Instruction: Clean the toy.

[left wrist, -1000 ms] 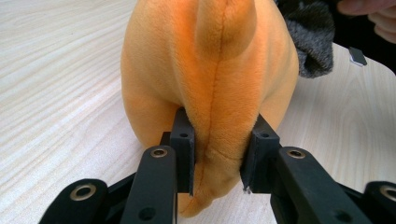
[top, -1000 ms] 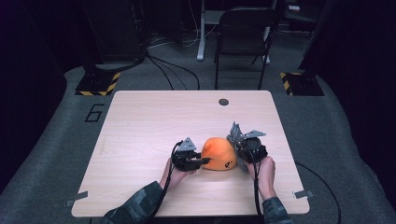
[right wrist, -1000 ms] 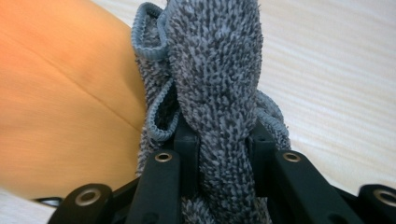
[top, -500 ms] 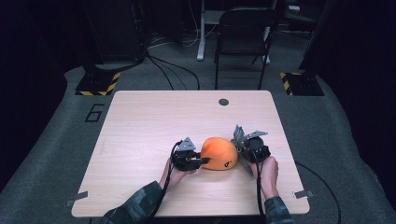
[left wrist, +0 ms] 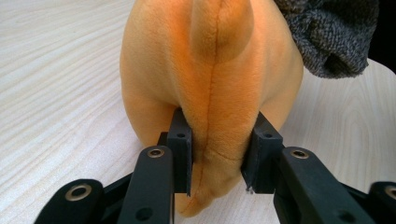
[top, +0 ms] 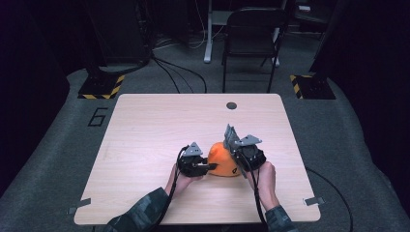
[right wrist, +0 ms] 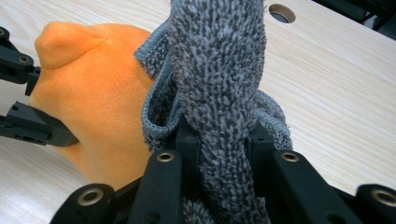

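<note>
Table (top: 145, 145): light wood-grain top, seen from above, with a round cable hole (top: 231, 105) near the far edge. All the action sits toward the near right part of it.

Left hand (top: 180, 180): comes in from the bottom edge with a camo-looking sleeve, wrapped around the left gripper (top: 209, 166), which points to the right, straight at the toy.

Left gripper grip: clamped on the orange plush toy (left wrist: 210, 84). In the left gripper view both pads dig into the plush on either side of a stitched seam, low on its body. The jaws have just been easing apart a touch, but the plush is definitely squeezed between them.

Orange plush toy: sits on the table between the two grippers, in the high view (top: 223, 159) touching both. A small dark mark shows on its near right side. A rounded nub sticks up top in the left gripper view.

Grey sock-like knit (right wrist: 219, 93): fuzzy grey fabric with a hemmed edge, pressed right up against the plush. In the left gripper view it peeks over the toy's top right (left wrist: 331, 37).

Right gripper (right wrist: 218, 140): jaws pinched tight on a bunched fold of that grey knit, which stands up between them.

Right hand (top: 263, 176): holds its gripper at the toy's right side, grey plate tilted on top.
</note>
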Available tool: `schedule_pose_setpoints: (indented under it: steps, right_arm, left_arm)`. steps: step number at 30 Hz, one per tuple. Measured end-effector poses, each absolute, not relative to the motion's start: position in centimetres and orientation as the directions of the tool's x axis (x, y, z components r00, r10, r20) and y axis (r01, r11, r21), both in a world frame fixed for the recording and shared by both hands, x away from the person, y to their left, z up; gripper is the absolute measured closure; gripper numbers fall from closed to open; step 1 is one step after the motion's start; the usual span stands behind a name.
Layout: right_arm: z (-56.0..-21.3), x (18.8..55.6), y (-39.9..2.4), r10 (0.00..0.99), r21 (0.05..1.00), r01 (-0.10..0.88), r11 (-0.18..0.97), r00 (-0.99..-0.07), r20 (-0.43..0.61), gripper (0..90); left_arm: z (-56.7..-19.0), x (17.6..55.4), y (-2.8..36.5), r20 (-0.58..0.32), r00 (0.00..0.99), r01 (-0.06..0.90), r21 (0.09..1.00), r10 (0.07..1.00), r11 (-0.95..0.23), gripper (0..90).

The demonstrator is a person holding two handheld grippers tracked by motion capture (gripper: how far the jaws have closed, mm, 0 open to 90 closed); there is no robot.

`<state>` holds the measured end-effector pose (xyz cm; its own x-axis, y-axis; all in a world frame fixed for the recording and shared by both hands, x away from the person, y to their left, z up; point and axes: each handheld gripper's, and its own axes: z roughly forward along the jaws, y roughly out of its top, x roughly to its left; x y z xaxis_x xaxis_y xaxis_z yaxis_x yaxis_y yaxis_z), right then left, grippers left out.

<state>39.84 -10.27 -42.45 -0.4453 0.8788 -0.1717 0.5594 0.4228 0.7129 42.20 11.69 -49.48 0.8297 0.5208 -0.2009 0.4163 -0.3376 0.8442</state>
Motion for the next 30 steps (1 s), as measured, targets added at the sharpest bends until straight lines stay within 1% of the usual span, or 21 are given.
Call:
schedule_pose_setpoints:
  steps: [3, 5, 10, 14, 15, 18, 19, 20, 21, 22, 24, 27, 28, 30]
  right_arm:
    - [-42.5, 39.8, -10.4, 0.875, 0.708, 0.561, 0.430, -0.451, -0.174, 73.3]
    - [-42.8, 39.9, -10.5, 0.879, 0.710, 0.564, 0.422, -0.448, -0.166, 73.4]
    - [-42.8, 39.9, -10.5, 0.880, 0.704, 0.574, 0.419, -0.447, -0.160, 73.4]
    - [-43.0, 40.0, -10.7, 0.879, 0.708, 0.567, 0.421, -0.449, -0.163, 73.4]
    - [-43.0, 40.0, -10.7, 0.880, 0.703, 0.573, 0.421, -0.447, -0.162, 73.3]
    - [-43.0, 40.1, -10.8, 0.879, 0.707, 0.570, 0.420, -0.450, -0.159, 73.3]
    - [-43.0, 40.1, -10.8, 0.878, 0.707, 0.569, 0.421, -0.451, -0.161, 73.3]
    - [-43.0, 40.1, -10.8, 0.878, 0.707, 0.568, 0.421, -0.450, -0.161, 73.4]
    - [-43.0, 40.1, -10.8, 0.878, 0.707, 0.568, 0.422, -0.451, -0.162, 73.3]
    - [-43.0, 40.1, -10.8, 0.878, 0.707, 0.568, 0.421, -0.451, -0.160, 73.3]
    - [-43.0, 40.1, -10.8, 0.878, 0.707, 0.568, 0.422, -0.452, -0.161, 73.3]
    - [-43.1, 40.1, -10.8, 0.877, 0.706, 0.567, 0.424, -0.452, -0.164, 73.3]
    - [-43.1, 40.1, -10.8, 0.877, 0.707, 0.566, 0.423, -0.452, -0.162, 73.3]
    - [-43.1, 40.1, -10.8, 0.879, 0.705, 0.570, 0.421, -0.450, -0.161, 73.3]
  left_arm:
    - [-49.4, 42.3, 11.7, -0.199, 0.833, 0.415, 0.842, 0.517, -0.344, 61.7]
    - [-49.5, 42.3, 11.7, -0.195, 0.830, 0.413, 0.845, 0.523, -0.340, 55.1]
    - [-49.5, 42.5, 12.0, -0.236, 0.834, 0.430, 0.843, 0.499, -0.322, 39.4]
    - [-49.4, 42.7, 12.5, -0.263, 0.839, 0.439, 0.845, 0.476, -0.307, 30.1]
    - [-49.2, 42.6, 12.7, -0.263, 0.843, 0.434, 0.847, 0.470, -0.305, 26.4]
    - [-48.9, 42.5, 13.3, -0.243, 0.844, 0.419, 0.855, 0.478, -0.305, 22.3]
    - [-48.9, 42.5, 13.3, -0.243, 0.844, 0.419, 0.855, 0.478, -0.305, 19.2]
    - [-48.9, 42.6, 13.6, -0.250, 0.841, 0.429, 0.848, 0.480, -0.312, 10.1]
    - [-49.0, 42.7, 13.8, -0.250, 0.838, 0.436, 0.842, 0.484, -0.319, 7.7]
    - [-49.2, 42.7, 13.9, -0.255, 0.835, 0.443, 0.837, 0.488, -0.321, 6.1]
    - [-49.5, 42.9, 13.9, -0.233, 0.840, 0.431, 0.835, 0.490, -0.342, 5.3]
    - [-50.2, 43.0, 13.7, -0.245, 0.844, 0.442, 0.822, 0.478, -0.360, 2.6]
    - [-50.4, 43.1, 13.6, -0.251, 0.847, 0.445, 0.817, 0.468, -0.368, 0.0]
    - [-50.8, 43.1, 13.4, -0.260, 0.851, 0.453, 0.802, 0.457, -0.388, 0.0]
